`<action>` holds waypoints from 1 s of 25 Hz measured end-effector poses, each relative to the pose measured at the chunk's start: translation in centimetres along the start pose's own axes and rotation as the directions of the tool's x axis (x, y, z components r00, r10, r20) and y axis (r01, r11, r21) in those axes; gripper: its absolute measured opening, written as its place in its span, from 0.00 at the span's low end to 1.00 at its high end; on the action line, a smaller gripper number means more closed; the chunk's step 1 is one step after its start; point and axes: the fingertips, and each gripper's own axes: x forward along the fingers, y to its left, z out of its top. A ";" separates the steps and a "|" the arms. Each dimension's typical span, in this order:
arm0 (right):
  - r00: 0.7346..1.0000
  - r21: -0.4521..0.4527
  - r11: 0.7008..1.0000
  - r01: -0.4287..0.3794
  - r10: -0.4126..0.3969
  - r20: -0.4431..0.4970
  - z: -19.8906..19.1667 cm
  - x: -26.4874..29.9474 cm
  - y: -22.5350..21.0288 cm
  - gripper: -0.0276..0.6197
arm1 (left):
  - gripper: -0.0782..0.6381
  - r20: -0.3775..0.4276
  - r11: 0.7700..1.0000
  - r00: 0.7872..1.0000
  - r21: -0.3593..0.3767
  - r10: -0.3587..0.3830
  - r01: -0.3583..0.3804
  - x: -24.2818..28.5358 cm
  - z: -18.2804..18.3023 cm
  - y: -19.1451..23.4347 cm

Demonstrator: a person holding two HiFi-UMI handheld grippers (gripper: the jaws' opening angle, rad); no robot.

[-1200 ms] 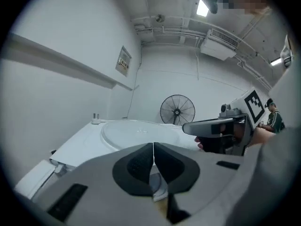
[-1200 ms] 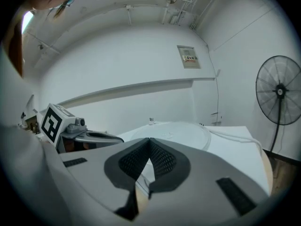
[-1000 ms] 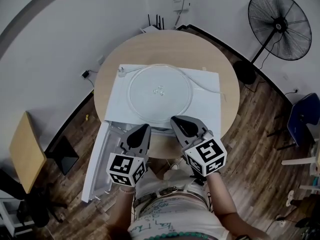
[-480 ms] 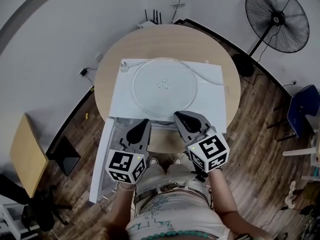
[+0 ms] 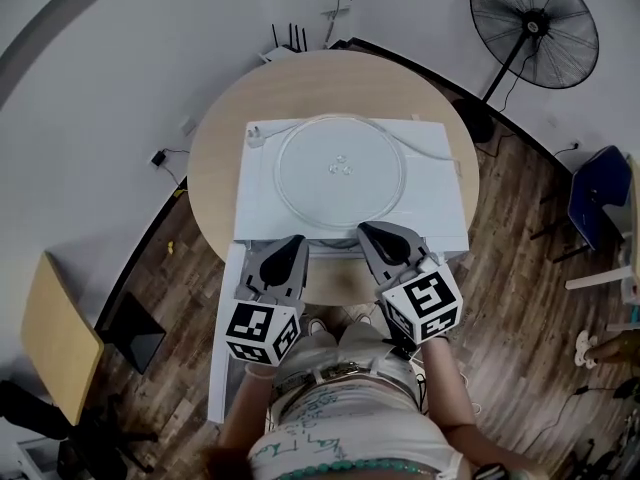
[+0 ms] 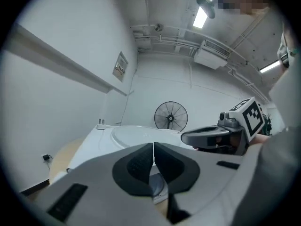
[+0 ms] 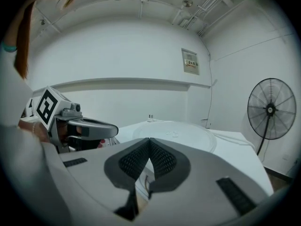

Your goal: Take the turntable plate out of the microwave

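While both of your tools are clenched on nothing, the turntable plate (image 5: 340, 171) lies flat on the white top of the microwave (image 5: 258, 203), in the upper middle of the head view. You hold the left gripper (image 5: 294, 240) and the right gripper (image 5: 364, 228) side by side just below the microwave's near edge, tips pointing up the frame toward the plate. Neither touches it. In each gripper view the two dark pads meet along a closed seam, and the clear plate shows beyond them on the white surface.

The microwave door (image 5: 225, 348) stands open, running down toward the lower left of the frame beside your left gripper. A white cord (image 5: 432, 151) trails across the microwave's top, just right of the plate. The microwave rests on a round wooden table (image 5: 300, 83), and a standing fan (image 5: 535, 26) is on the floor at the upper right.
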 end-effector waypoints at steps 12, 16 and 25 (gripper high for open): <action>0.994 0.072 0.993 0.092 -0.095 0.048 -0.6 -0.9 1.7 0.03 | 0.13 0.006 0.992 0.992 0.012 -0.124 0.124 0.0 -0.4 -0.5; 0.993 0.083 0.991 0.104 -0.108 0.048 -1.0 -1.5 1.1 0.03 | 0.13 0.008 0.989 0.989 0.008 -0.149 0.148 0.4 -0.5 -1.1; 0.994 0.114 0.993 0.036 -0.047 0.097 -1.1 -1.1 0.5 0.03 | 0.13 0.019 0.996 0.996 0.001 -0.088 0.088 1.3 -0.2 -1.3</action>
